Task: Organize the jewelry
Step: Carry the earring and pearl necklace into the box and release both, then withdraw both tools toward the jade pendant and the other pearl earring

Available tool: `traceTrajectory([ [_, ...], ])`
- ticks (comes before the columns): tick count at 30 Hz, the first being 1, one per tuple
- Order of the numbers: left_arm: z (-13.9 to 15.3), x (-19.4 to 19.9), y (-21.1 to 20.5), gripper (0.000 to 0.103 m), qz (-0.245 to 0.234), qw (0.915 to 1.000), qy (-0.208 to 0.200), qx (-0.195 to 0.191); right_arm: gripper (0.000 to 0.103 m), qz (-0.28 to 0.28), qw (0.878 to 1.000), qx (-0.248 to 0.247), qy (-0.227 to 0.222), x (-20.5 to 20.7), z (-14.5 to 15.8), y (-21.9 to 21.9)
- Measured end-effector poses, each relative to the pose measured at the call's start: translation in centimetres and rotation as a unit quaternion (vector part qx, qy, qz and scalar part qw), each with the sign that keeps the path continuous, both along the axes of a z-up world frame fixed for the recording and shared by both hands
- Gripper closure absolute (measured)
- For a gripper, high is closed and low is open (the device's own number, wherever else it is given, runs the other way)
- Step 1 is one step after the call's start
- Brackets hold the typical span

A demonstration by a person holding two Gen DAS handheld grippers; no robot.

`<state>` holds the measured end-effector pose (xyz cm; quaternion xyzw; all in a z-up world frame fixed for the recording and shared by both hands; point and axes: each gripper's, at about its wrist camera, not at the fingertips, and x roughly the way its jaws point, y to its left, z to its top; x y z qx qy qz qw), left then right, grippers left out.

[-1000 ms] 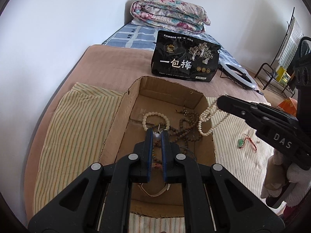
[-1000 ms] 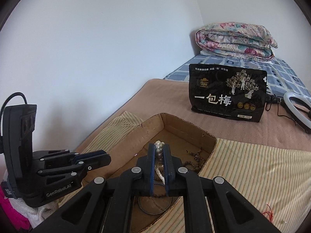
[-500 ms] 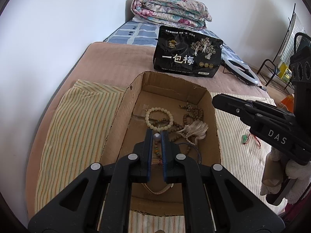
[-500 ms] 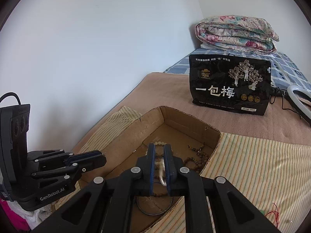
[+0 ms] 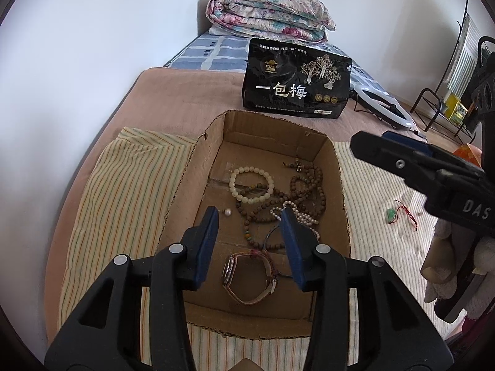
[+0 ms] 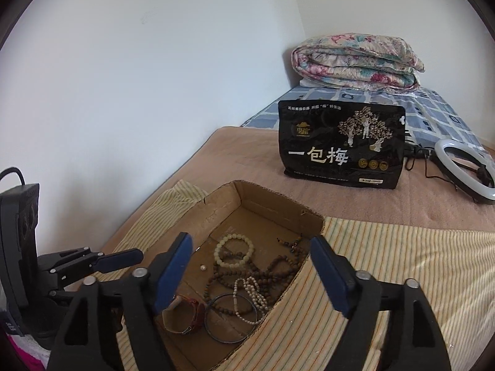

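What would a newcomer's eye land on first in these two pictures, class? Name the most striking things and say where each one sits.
First the open cardboard box on the striped cloth, with a pale bead bracelet, brown bead strands and a watch lying inside. Next, the left tongs and right tongs above the box, jaws opening with nothing between them. Behind stands a black snack bag, and a small green pendant lies outside the box.

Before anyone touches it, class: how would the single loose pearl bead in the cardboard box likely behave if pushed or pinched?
The loose pearl bead looks round and smooth, so a push would probably send it rolling across the flat floor of the cardboard box. It seems tiny beside the pale bead bracelet, so likely very light. Its glossy surface might slip out of a pinch.
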<state>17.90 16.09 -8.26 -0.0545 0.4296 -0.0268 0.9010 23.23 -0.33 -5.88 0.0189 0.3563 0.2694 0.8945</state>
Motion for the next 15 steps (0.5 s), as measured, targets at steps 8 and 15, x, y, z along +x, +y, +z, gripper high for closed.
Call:
traceTrajectory([
  [8, 0.6, -0.6, -0.8, 0.061, -0.004, 1.0000, -0.006, -0.001, 0.000, -0.021, 0.999, -0.013, -0.021, -0.7, 1.1, -1.1],
  [15, 1.2, -1.1, -2.4, 0.061, -0.019, 0.9997, -0.011, 0.006, 0.000, -0.031, 0.999, -0.014, -0.026, -1.3, 2.1, -3.2],
])
